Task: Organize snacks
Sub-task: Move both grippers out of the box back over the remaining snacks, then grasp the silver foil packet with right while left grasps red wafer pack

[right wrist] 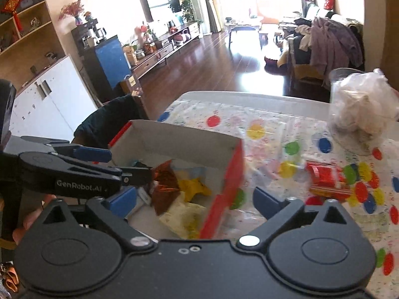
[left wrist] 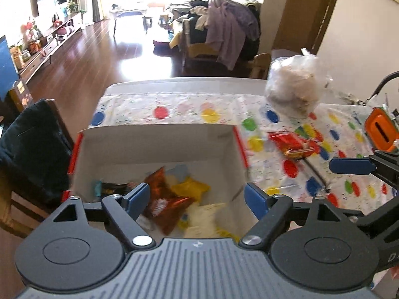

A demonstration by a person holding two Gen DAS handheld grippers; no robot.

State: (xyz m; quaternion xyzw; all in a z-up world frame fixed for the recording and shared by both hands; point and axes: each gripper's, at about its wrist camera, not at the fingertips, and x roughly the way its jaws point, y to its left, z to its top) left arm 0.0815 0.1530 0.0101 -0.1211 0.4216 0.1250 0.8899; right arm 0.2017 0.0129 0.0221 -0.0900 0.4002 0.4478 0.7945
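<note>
A white cardboard box (left wrist: 157, 127) with red outer sides stands on the spotted tablecloth. Inside lie several snack packets: an orange-brown one (left wrist: 162, 194), a yellow one (left wrist: 190, 188) and a pale one (left wrist: 202, 219). My left gripper (left wrist: 197, 196) hovers open above the box with nothing between its fingers. My right gripper (right wrist: 194, 200) is open and empty over the box's red right wall (right wrist: 224, 186). One of its blue fingers (left wrist: 351, 165) shows in the left wrist view. Red striped snack packets (right wrist: 324, 177) lie on the cloth to the right of the box.
A clear bag of pale lumps (right wrist: 361, 107) sits at the table's far right. A chair draped in dark cloth (left wrist: 32, 149) stands at the table's left side. An orange object (left wrist: 381, 129) is at the right edge. The table's far edge (left wrist: 187, 84) lies beyond the box.
</note>
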